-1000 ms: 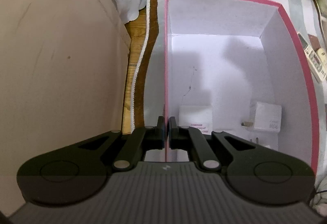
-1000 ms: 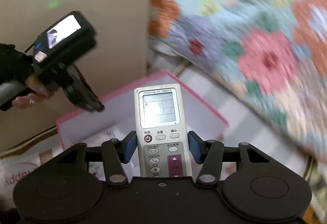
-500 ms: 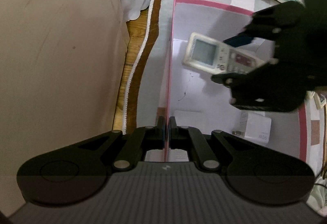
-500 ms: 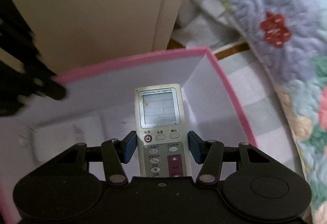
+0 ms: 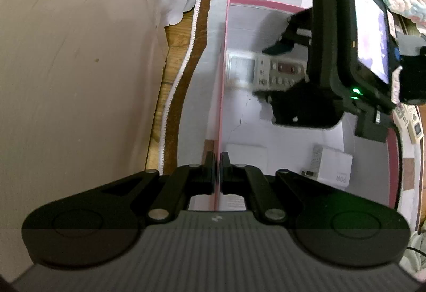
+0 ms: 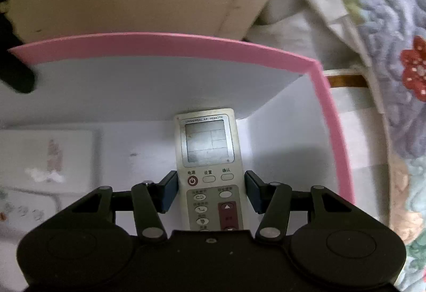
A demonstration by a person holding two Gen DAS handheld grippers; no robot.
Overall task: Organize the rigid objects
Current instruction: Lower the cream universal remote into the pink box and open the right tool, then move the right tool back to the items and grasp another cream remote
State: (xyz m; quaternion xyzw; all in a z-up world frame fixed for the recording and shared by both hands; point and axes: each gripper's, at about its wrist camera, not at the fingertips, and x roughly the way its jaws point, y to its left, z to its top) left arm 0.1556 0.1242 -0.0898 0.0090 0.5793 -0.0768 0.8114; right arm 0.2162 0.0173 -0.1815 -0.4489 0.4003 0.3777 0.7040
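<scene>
My left tongs (image 5: 217, 172) pinch the pink box's (image 5: 223, 94) side wall so it stays put. My right tongs (image 6: 210, 192) hold the remote (image 6: 210, 158) by its sides, low inside the box, its top end near the far wall. A second ago the remote was high above the box; now it's down inside.

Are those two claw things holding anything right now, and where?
The right gripper holds a remote control by its long sides, mid-body. The left gripper pinches the pink box wall.
</scene>
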